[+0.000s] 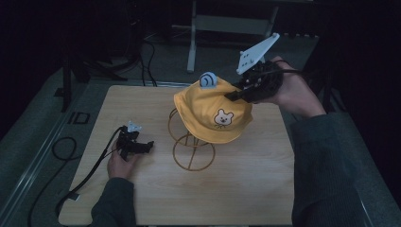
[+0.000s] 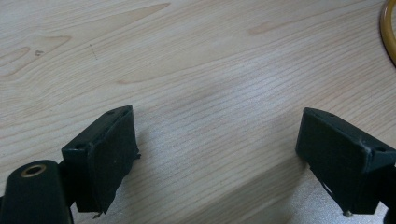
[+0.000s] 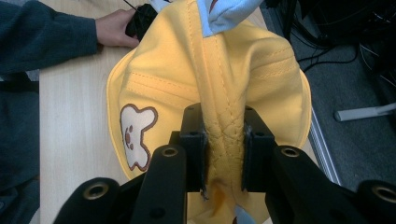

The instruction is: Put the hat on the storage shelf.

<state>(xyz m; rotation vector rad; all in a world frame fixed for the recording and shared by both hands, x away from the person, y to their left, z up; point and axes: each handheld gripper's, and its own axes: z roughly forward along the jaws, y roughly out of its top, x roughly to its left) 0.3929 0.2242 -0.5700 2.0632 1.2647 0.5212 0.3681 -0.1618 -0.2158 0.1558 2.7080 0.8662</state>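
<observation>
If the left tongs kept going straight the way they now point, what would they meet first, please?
Probably the wire hat stand's round base: the open left tongs lie low on the table, pointing toward it, though depth is unclear.

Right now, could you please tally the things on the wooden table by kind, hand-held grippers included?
Yellow fabric hat with a bear patch: 1
Gold wire hat stand: 1
Black hand-held grippers: 2, the left gripper with jaws open resting on the table, the right gripper with jaws shut on the hat
Total: 4
</observation>
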